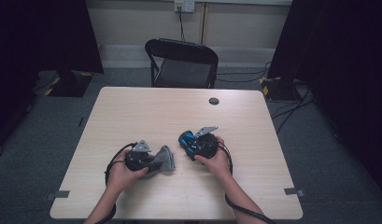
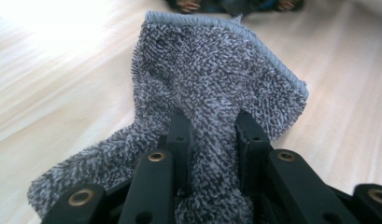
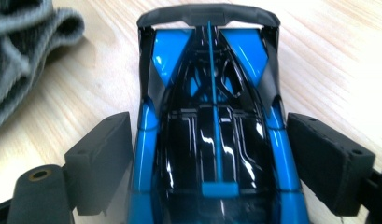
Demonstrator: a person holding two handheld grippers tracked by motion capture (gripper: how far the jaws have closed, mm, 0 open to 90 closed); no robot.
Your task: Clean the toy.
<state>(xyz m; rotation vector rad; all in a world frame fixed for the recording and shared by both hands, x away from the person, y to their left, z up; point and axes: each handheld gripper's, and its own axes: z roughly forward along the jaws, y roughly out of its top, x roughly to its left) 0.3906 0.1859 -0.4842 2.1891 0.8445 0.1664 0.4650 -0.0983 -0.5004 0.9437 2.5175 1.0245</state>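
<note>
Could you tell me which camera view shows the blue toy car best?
The right gripper view: the blue toy car sits large between the right gripper pads, its spoiler clear. The high view shows a small blue shape; the left gripper view, a blur at the top edge.

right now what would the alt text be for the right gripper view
A shiny blue and black toy car sits between the right gripper's two black pads, which press its sides, on a pale wooden table. A grey towel lies at the upper left.
</note>
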